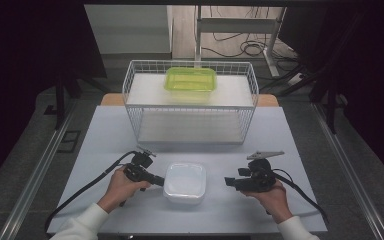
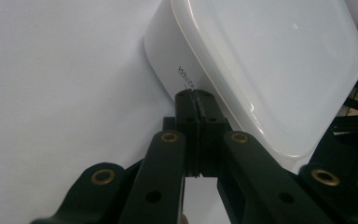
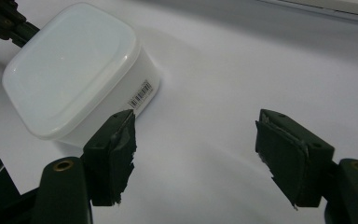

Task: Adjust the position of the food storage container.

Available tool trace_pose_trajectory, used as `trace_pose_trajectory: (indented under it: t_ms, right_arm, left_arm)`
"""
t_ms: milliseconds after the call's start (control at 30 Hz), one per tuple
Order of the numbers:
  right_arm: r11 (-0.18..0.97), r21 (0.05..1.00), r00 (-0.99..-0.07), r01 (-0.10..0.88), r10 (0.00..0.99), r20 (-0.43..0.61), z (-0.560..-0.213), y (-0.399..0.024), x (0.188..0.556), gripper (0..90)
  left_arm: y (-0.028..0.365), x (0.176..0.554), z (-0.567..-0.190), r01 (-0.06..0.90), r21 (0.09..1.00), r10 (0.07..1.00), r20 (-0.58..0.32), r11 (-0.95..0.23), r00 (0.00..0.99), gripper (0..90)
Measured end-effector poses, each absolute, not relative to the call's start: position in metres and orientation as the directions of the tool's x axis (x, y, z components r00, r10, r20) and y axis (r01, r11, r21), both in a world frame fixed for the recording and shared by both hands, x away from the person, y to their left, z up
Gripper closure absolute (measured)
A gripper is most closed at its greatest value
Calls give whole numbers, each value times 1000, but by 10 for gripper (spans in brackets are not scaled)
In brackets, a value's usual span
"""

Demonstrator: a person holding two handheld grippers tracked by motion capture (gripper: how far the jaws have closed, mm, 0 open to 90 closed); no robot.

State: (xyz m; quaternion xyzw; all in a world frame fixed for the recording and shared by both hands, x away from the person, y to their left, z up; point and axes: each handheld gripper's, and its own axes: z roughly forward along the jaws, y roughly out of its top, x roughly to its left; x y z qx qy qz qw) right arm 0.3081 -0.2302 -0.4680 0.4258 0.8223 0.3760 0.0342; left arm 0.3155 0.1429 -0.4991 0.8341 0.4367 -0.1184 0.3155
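Near the front of the bench (image 1: 105,135) sits a white box (image 1: 184,182) with its lid on. It lies between the two grippers.

The left gripper (image 1: 159,181) is right at the box's left side. Its jaws are pressed together, with nothing between them. In the left gripper view the closed tips (image 2: 196,100) are up against the box (image 2: 270,65), just under the edge of the lid. I cannot tell if they really touch it or only come very close.

The right gripper (image 1: 228,182) is on the other side of the box, a little way off, with bare bench between them. Its jaws are wide open and hold nothing. In the right gripper view the box (image 3: 70,70) lies ahead and to the left, by the left jaw, not in the gap (image 3: 196,144) between the jaws.

So the left gripper is the nearer one. The right one would have to go toward the box, to the person's left, to reach it.

The box is almost square with round corners, so it has no clear long side.

Farther back stands a wire rack (image 1: 190,102). A green box (image 1: 190,80) rests on its top shelf. It is well apart from both grippers.
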Motion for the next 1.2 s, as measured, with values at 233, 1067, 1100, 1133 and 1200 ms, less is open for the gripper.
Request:
trace_pose_trajectory:
  t_ms: [233,1067,1100,1133,1200]
  right_arm:
    - [357,647,-636,674,727,260,-468,-230,308,286]
    - [205,673,-609,711,659,442,-460,-228,306,267]
    - [191,668,-603,719,649,463,-459,-227,306,270]
    - [174,664,-597,727,637,488,-459,-226,305,274]
    - [172,665,-600,726,632,491,-457,-224,305,275]
  left_arm:
    - [137,312,-500,799,419,635,-488,-432,599,892]
    - [168,284,-464,759,627,680,-479,-178,555,417]
    - [168,282,-465,759,626,681,-478,-180,555,407]
    - [168,280,-465,758,626,682,-476,-181,555,397]
    - [170,276,-466,763,624,676,-489,-171,551,392]
